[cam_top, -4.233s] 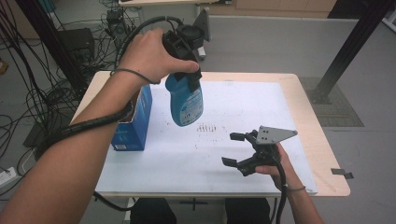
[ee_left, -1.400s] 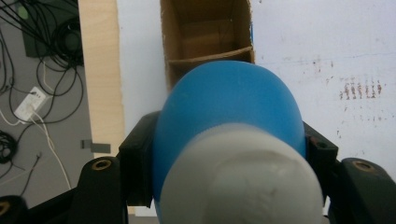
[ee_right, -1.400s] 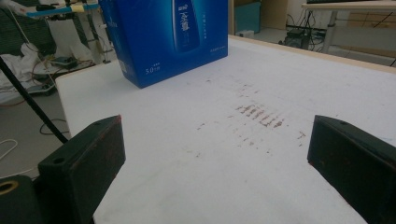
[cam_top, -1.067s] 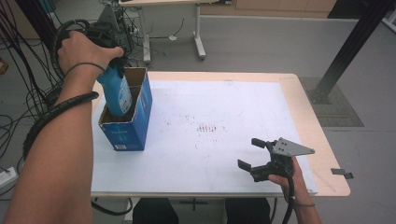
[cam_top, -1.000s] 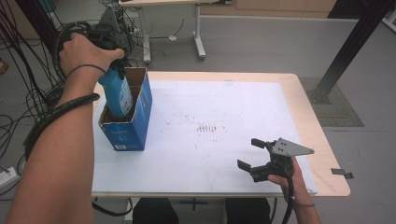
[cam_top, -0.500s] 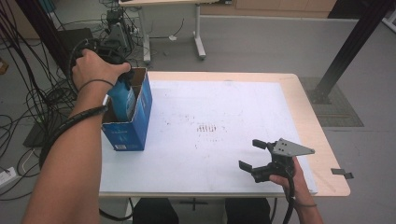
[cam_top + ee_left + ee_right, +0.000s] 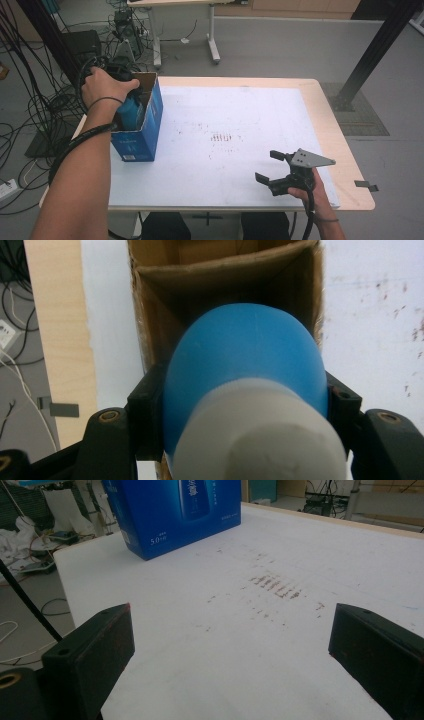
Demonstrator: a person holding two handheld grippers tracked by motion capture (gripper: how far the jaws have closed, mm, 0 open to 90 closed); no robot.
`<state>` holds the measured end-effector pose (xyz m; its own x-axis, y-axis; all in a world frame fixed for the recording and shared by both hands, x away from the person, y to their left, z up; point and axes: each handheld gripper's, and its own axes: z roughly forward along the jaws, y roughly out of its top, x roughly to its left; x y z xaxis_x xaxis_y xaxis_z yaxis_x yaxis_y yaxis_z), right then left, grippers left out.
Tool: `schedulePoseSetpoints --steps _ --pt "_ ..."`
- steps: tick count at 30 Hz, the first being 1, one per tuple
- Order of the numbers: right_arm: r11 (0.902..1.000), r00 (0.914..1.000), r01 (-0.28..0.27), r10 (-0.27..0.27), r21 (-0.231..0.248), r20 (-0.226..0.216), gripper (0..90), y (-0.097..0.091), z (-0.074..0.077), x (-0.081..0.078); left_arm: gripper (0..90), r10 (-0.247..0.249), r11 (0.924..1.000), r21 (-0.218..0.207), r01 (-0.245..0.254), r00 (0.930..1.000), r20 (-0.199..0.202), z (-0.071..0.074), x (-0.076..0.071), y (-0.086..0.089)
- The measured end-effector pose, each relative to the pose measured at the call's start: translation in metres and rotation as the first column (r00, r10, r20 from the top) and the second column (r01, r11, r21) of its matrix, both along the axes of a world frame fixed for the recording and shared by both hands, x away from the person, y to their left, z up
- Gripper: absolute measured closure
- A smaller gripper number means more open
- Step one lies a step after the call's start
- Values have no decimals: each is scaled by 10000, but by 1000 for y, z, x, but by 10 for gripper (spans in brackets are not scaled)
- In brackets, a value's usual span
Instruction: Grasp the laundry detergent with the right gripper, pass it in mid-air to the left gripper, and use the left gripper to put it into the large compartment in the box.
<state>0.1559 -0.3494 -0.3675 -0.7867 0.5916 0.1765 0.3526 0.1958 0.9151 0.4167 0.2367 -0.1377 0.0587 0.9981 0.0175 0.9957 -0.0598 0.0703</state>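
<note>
Here, at the left edge of the tabletop (image 7: 320,105), we have the left tool (image 7: 117,80) clamped on the blue bottle (image 7: 245,370), its jaws pressed against both flanks just below the white cap (image 7: 260,435). The bottle hangs base-first in the mouth of the blue box (image 7: 142,127), already partly inside.

What could go wrong, in our judgement: the bottle nearly spans the opening, so a slight tilt could catch its shoulder on a cardboard wall and jam it. The jaws stand wider than the bottle, so they may strike the rim before the bottle seats. The box stands upright, tall and narrow, close to the left edge of the tabletop; a sideways push could tip it or slide it off.

To the right of the box the white sheet (image 7: 240,630) lies bare across the middle, marked by faint reddish stains, with free room for moving. Near the front right corner, our right tool (image 7: 272,167) rests low with its jaws wide apart and nothing between them, well apart from the box.
</note>
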Motion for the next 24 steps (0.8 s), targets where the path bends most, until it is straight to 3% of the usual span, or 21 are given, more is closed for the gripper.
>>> schedulePoseSetpoints --steps 7,12,24 --pt "10000 10000 64 -64 -17 -64 41 -1 -1 0 377 -77 9996 266 84 9996 -254 -17 4 -3" --pt "9999 9999 120 -120 -5 -121 42 -2 -2 0 378 -4 10000 -6 4 9993 -378 -27 6 1" --pt "9999 9998 125 -126 -57 -176 42 0 -3 -1 377 -126 9997 178 137 9979 -628 -44 7 -3"
